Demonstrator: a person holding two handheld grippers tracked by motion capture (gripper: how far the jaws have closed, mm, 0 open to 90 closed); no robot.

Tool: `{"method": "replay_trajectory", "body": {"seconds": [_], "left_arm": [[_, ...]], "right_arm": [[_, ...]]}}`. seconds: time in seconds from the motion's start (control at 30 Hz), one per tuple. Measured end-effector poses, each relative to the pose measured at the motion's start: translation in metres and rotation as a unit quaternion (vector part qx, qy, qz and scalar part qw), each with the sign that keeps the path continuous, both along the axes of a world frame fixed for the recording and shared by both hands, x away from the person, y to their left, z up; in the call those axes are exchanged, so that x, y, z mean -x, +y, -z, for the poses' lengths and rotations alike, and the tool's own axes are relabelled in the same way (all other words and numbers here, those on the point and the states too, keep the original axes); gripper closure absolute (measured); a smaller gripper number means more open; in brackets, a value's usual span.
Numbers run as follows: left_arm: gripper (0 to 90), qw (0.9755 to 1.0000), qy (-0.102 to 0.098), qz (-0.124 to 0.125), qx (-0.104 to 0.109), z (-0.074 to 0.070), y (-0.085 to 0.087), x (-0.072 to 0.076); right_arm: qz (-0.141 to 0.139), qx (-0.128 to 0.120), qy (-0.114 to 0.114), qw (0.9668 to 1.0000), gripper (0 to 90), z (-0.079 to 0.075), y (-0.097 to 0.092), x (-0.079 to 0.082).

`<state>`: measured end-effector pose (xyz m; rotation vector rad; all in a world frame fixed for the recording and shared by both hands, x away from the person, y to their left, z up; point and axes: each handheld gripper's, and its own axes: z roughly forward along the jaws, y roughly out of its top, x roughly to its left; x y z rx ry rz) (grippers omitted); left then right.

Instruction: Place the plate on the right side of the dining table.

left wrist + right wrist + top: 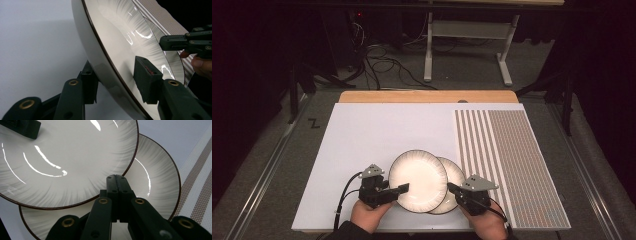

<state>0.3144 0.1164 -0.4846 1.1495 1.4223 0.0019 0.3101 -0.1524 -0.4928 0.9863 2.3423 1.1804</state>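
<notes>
**Two stacked plates, both hand-held grippers at the rims**

Left hand-held gripper (404, 189) straddles the near-left rim of the upper plate (418, 180), one jaw under, one over. Whether the pads press the rim: cannot tell. Right hand-held gripper (451, 187), jaws closed together, rests over the lower plate (453, 172), which lies on the surface (362, 145) partly under the upper one.

Both hands come in low at the near edge, one gripper each. The left hand (369, 212) holds the left gripper (404, 189) level, aimed right, its jaws straddling a plate (418, 180) rim, one pad above and one below, not clearly pressing yet. The right hand (488, 223) angles the right gripper (450, 187) up and left, its jaws pressed together, tips resting over the lower plate (155, 180).
</notes>
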Motion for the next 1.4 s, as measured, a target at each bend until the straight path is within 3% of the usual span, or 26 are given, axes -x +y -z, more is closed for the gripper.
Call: {"method": "replay_trajectory", "body": {"seconds": [0.97, 1.4], "left_arm": [[69.2, 0.9972, -0.072, -0.001, 0.018, -0.011, 0.004, 0.009], [71.2, 0.9954, -0.094, 0.002, 0.020, -0.014, 0.003, 0.013]], "right_arm": [[0.004, -0.011, -0.006, 0.9999, 89.9, -0.004, -0.007, 0.001], [0.013, -0.036, -0.016, 0.9991, 80.0, -0.014, -0.023, 0.001]]}}
